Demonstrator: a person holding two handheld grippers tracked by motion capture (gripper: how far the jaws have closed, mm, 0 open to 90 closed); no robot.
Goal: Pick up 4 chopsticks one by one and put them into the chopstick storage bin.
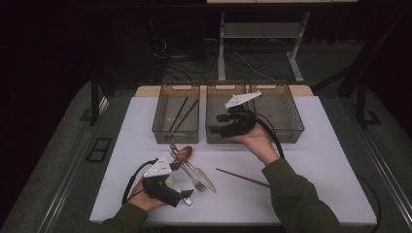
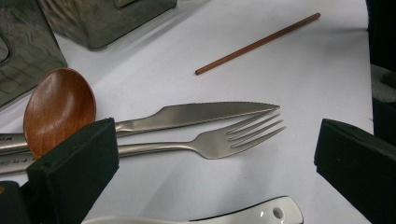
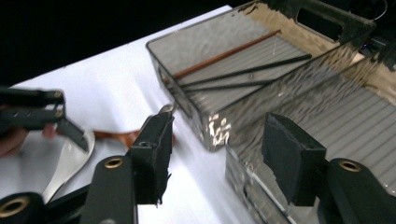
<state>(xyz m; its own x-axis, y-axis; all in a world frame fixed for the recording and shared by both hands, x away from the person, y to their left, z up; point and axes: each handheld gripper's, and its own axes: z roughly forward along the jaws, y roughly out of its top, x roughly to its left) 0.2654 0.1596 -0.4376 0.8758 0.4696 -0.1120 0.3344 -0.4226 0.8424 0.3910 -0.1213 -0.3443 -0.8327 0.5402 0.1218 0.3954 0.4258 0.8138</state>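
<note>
Wooden and thin, the chopstick [image 1: 242, 177] lies alone on the white desk [image 1: 320, 160]; it seems light, stiff and easy to roll, so better pinch its middle. The right tool [image 1: 214, 129] is open and empty over the trays [image 1: 291, 127], and the left tool [image 1: 188, 197] is open beside the fork [image 2: 219, 140].

We see a white ceramic spoon [image 2: 243, 215] lying flat on the desk near its front edge, toward the front-left corner, its handle end pierced by a small hole. Just behind it lie a steel fork [image 2: 219, 140] and a serrated steel knife [image 2: 201, 112] side by side, touching, tips pointing the same way. A wooden spoon [image 2: 58, 109] rests bowl-up on their handles, toward the desk's middle.
</note>
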